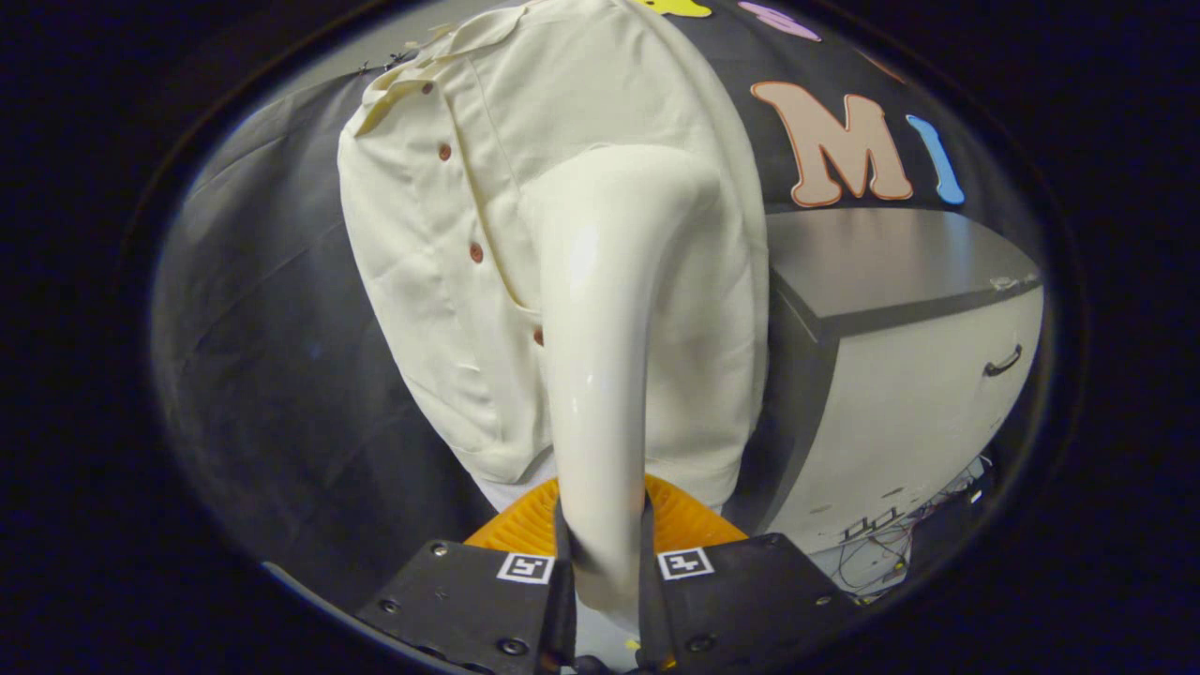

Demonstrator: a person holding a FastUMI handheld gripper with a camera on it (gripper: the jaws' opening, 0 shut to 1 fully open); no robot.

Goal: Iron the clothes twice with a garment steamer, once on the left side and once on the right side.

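Fingers (605, 562) pinch the white steamer (600, 375) handle; its head seems to press the cream shirt (441, 281), cabinet (900, 375) alongside.

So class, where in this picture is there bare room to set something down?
The grey cabinet top right of the shirt is bare. Crowded: the tool is shut on the steamer against the shirt, and wires lie at the cabinet's foot.
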